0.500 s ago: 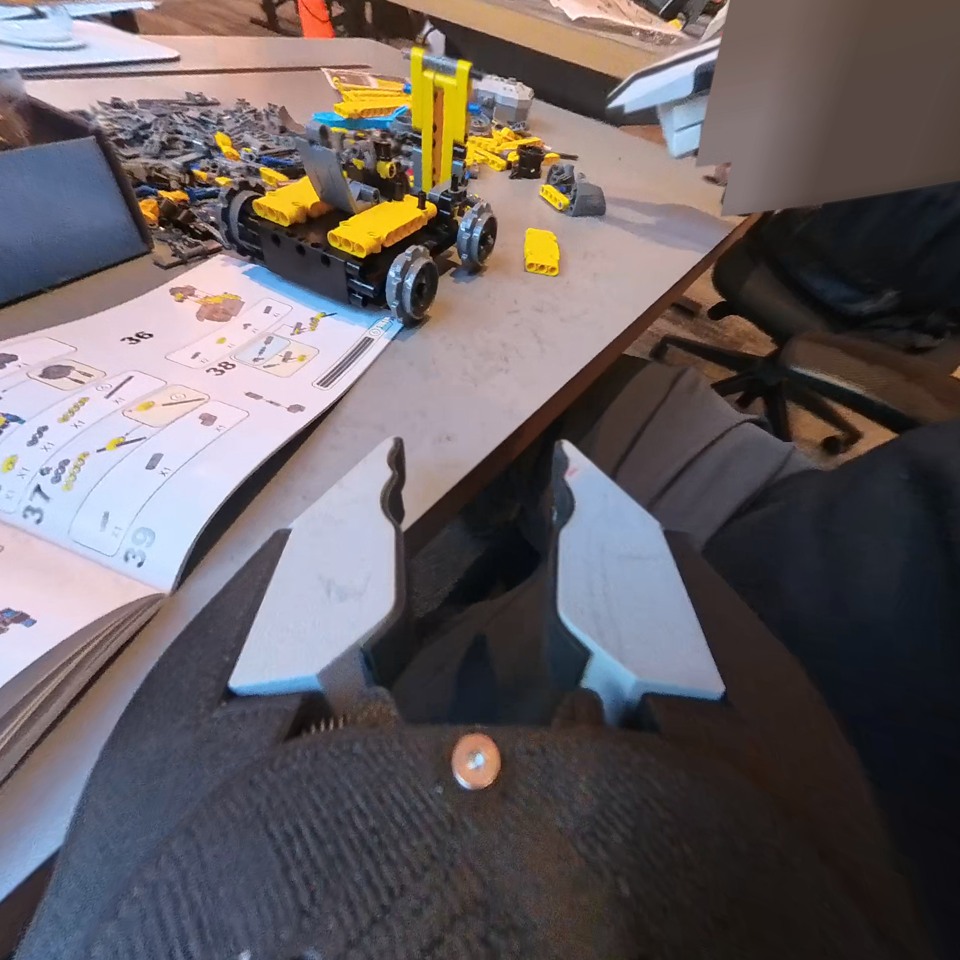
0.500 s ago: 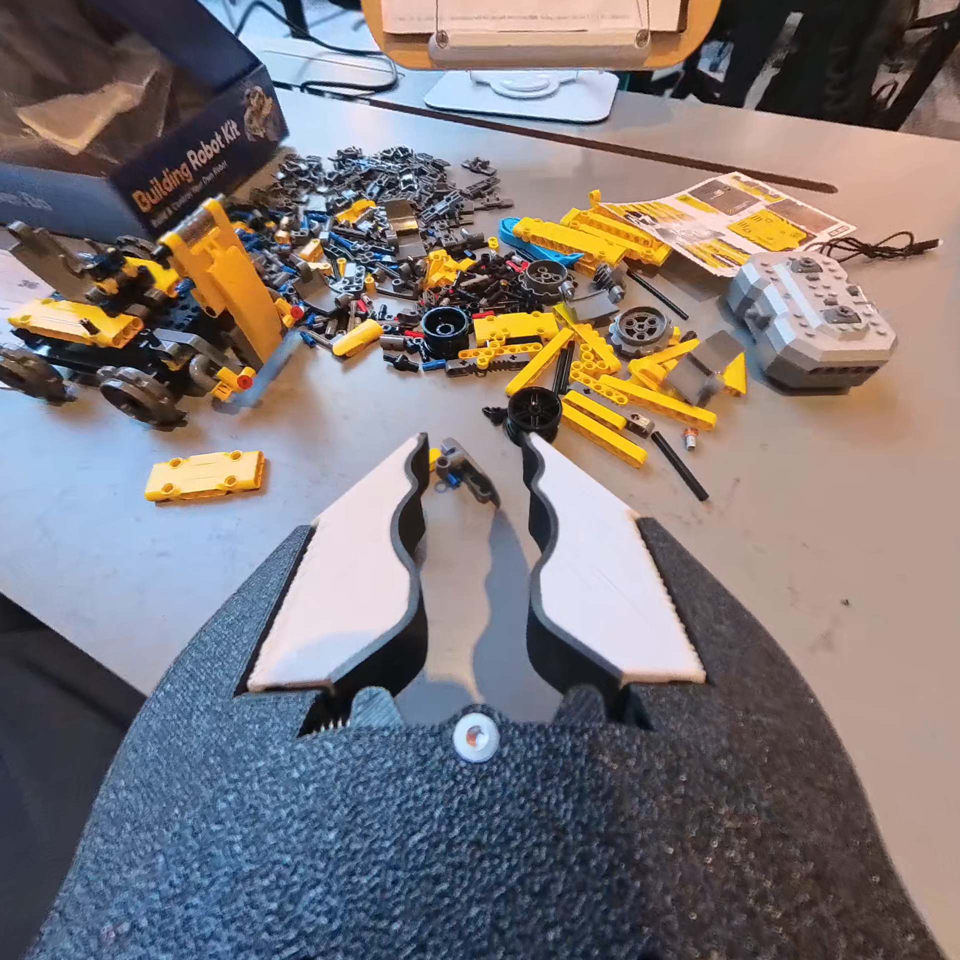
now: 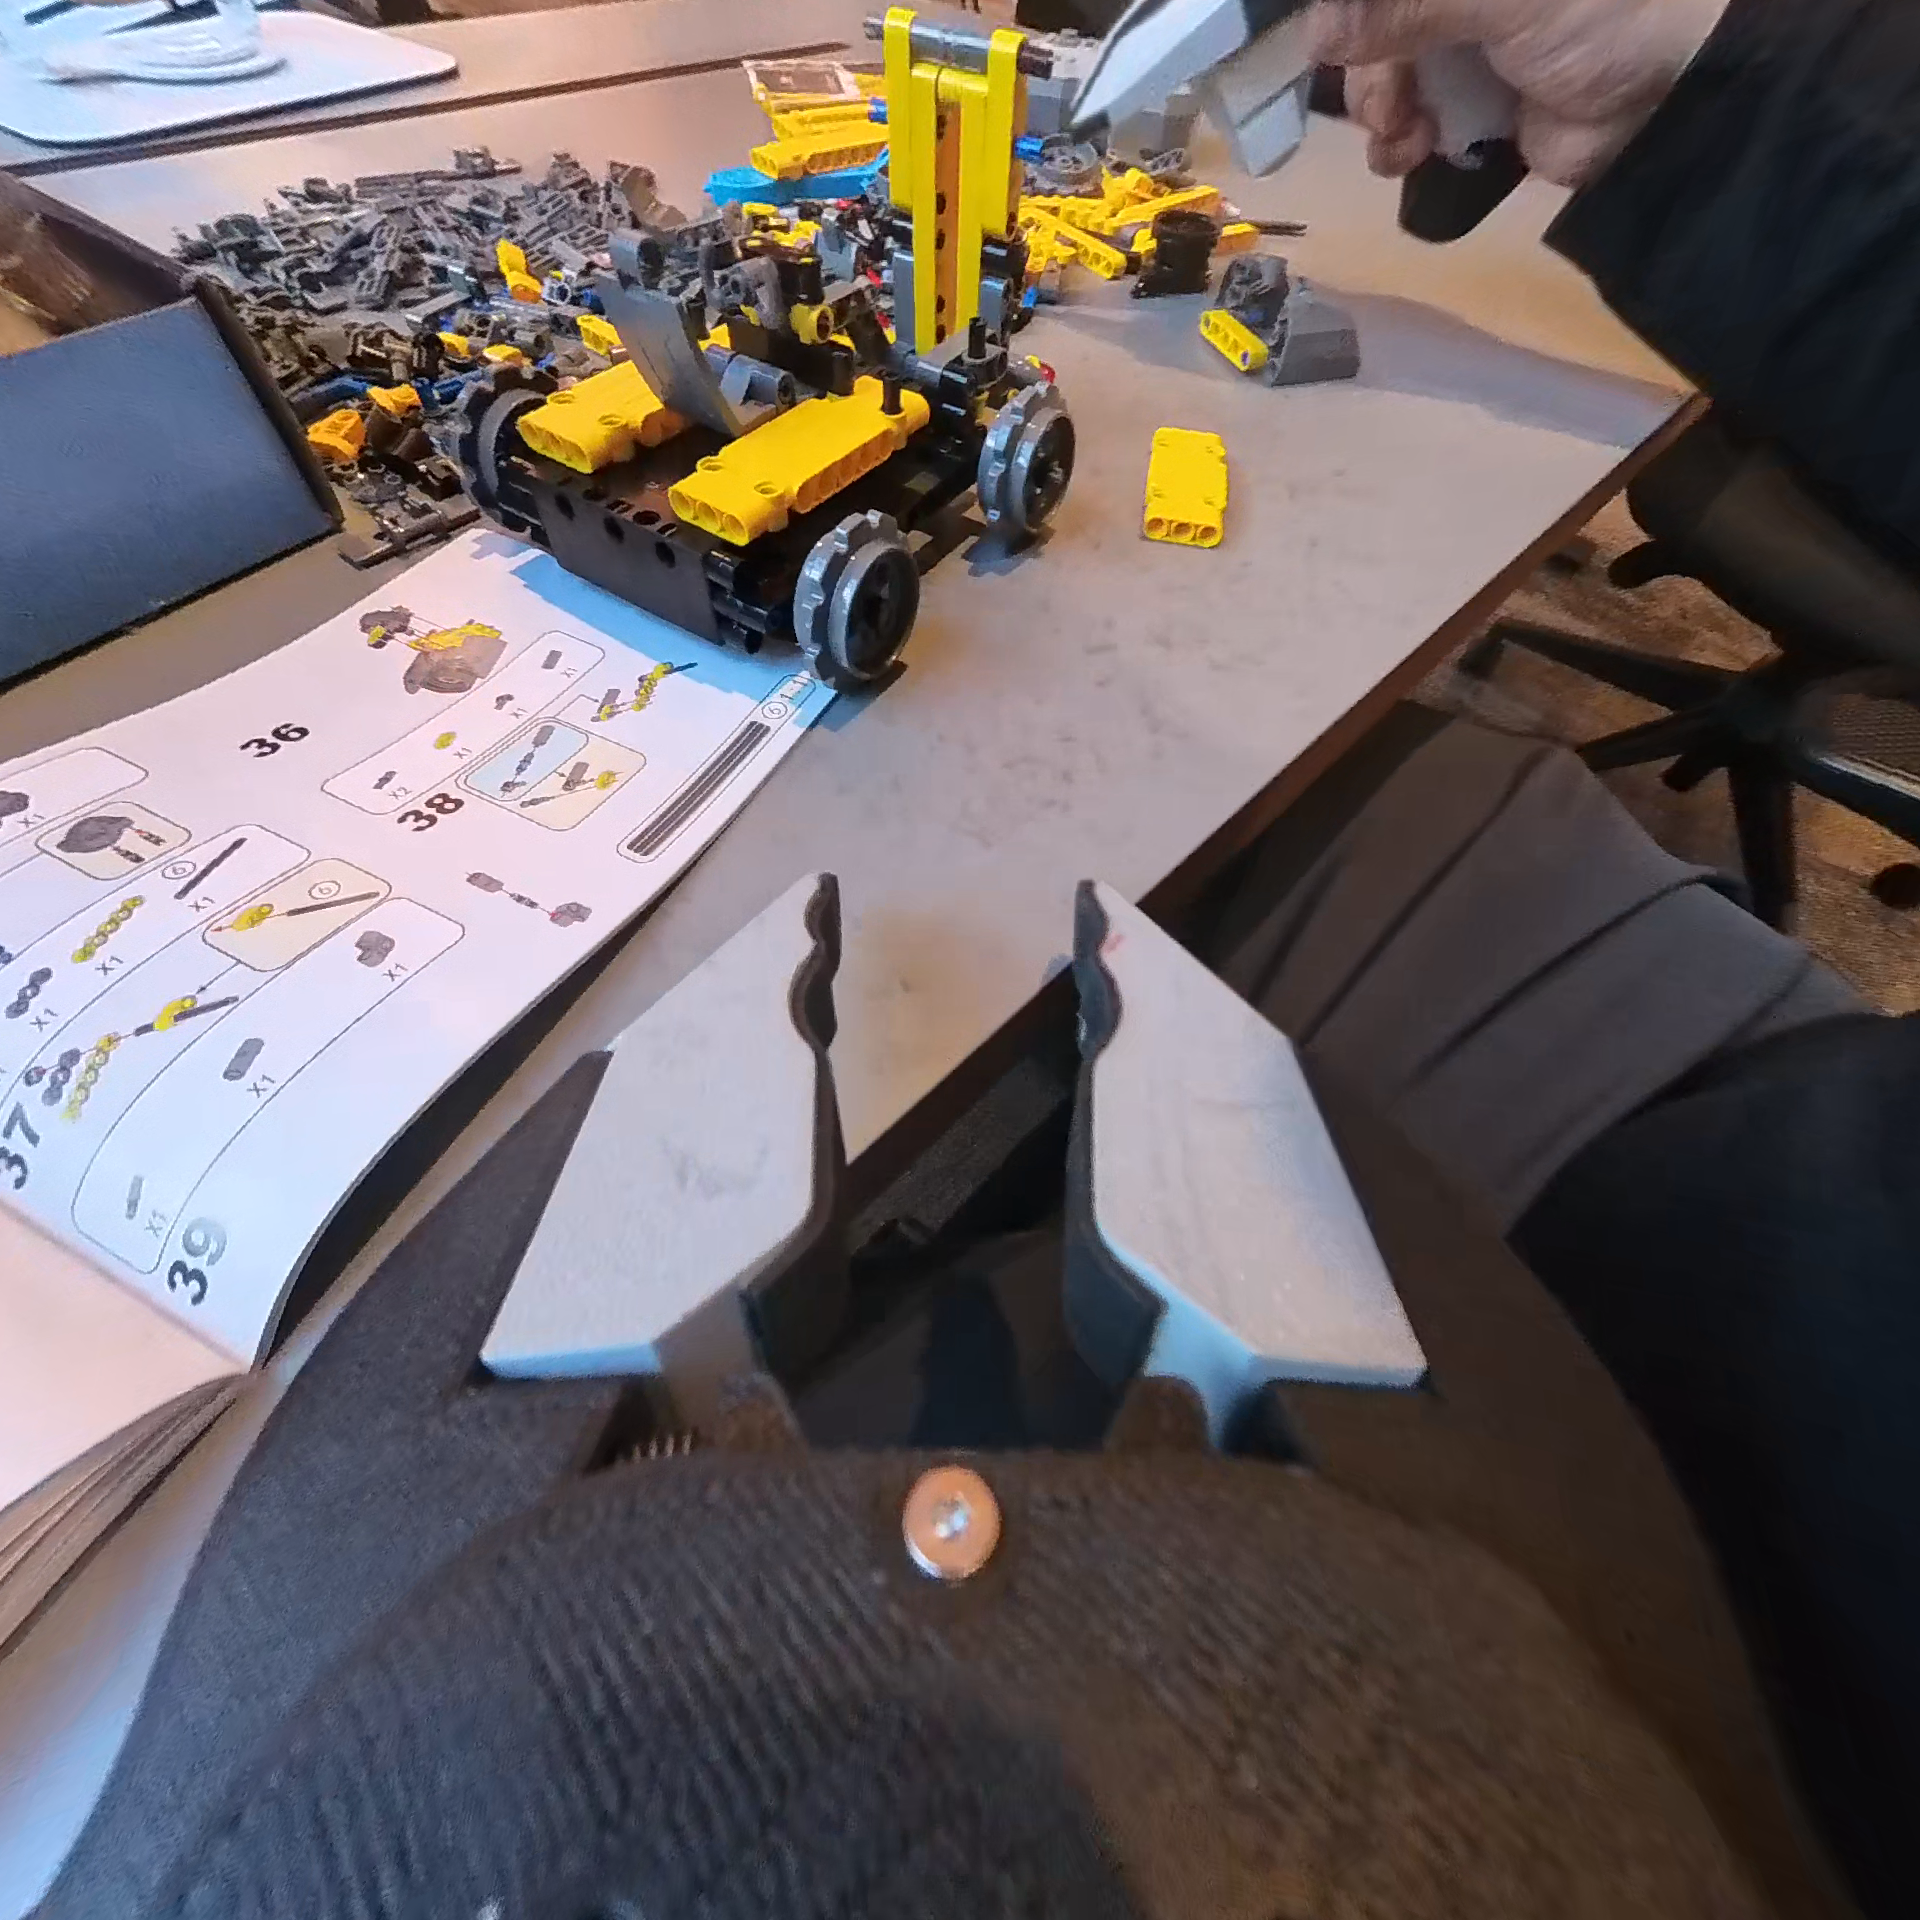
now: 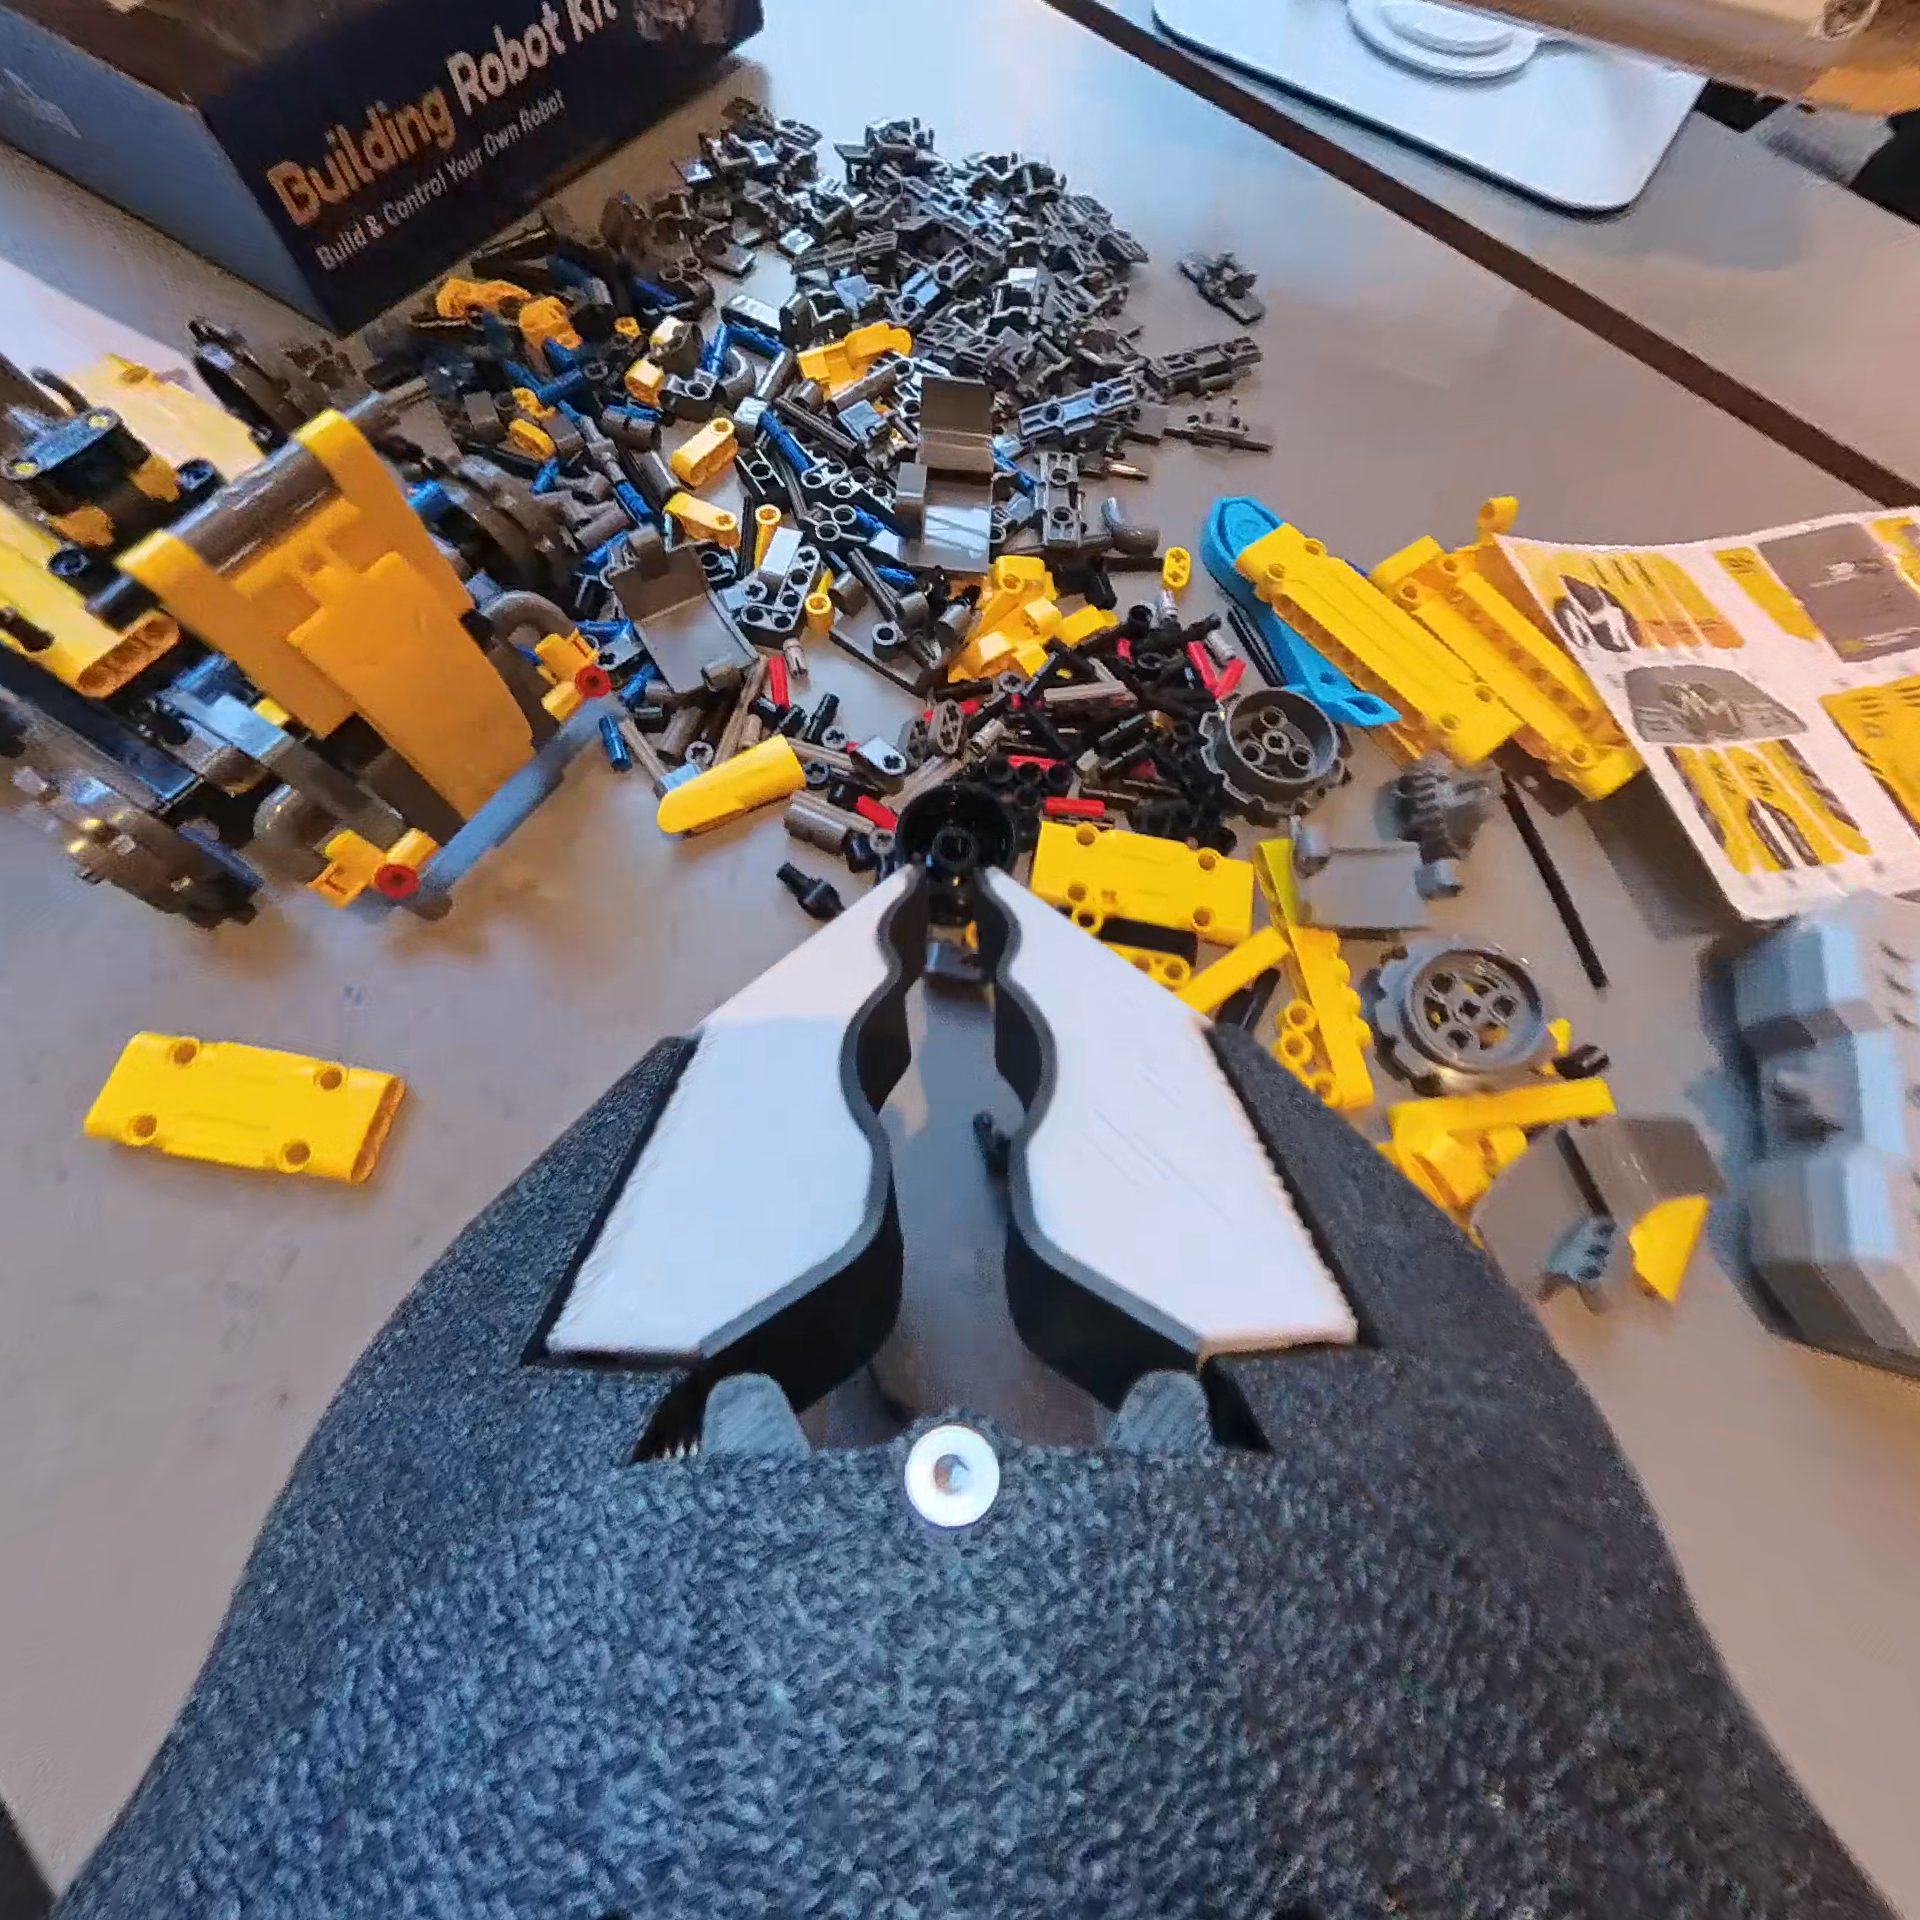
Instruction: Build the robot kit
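My right gripper [image 4: 948,881] has its jaws nearly together, pinching a small black wheel [image 4: 956,821] at the near edge of a pile of loose building parts [image 4: 935,468]. A half-built yellow and black vehicle [image 4: 312,623] stands left of the pile. My left gripper [image 3: 951,904] is open and empty, over the table's front edge [image 3: 1299,769], beside an open instruction booklet [image 3: 312,883]. The vehicle [image 3: 769,468] stands beyond the left gripper. The right gripper [image 3: 1101,99], held by a hand [image 3: 1507,73], shows at the top right of the left wrist view.
A yellow flat panel [image 4: 244,1107] lies alone near the front and also shows in the left wrist view [image 3: 1184,483]. A dark kit box [image 4: 364,135] stands at the back left. A grey block [image 4: 1829,1122] and a sticker sheet [image 4: 1766,686] lie right. An office chair [image 3: 1766,675] stands beside the table. Left tips to right tips: about 35 cm. It is some 15 cm from my right tips to the yellow flat panel [image 4: 244,1107]. It turns up in the left wrist view [image 3: 1191,469] as well.
My right gripper has moved forward into the pile and its jaws have narrowed onto the black wheel. The right gripper and hand have come into the left wrist view.
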Action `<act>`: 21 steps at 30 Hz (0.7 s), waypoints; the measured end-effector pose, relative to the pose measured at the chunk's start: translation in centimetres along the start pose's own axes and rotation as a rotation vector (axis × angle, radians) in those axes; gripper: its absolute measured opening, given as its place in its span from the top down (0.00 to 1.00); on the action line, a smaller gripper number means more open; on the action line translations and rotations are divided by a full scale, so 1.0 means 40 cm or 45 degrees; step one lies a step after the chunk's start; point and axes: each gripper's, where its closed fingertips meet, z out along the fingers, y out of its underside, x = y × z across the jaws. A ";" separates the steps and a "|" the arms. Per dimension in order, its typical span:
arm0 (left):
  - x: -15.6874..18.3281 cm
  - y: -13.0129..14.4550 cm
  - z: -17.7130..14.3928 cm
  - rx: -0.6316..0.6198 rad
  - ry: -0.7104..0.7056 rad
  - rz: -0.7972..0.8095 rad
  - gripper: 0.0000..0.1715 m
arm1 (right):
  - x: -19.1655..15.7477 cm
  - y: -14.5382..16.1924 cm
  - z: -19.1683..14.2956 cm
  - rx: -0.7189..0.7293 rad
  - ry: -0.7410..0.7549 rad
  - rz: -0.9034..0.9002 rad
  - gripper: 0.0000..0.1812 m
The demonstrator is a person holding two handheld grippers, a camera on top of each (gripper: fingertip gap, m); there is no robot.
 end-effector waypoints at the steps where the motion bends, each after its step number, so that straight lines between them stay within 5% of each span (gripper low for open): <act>1: -0.002 0.001 0.002 0.003 -0.008 0.001 0.75 | -0.001 -0.002 0.008 -0.001 -0.006 -0.007 0.96; 6: 0.009 0.011 0.011 0.005 0.023 -0.010 0.83 | -0.002 0.005 0.020 -0.020 -0.023 -0.038 0.99; 21: 0.049 -0.026 -0.069 0.180 0.329 -0.125 0.71 | -0.009 -0.066 0.076 -0.176 0.031 -0.099 0.94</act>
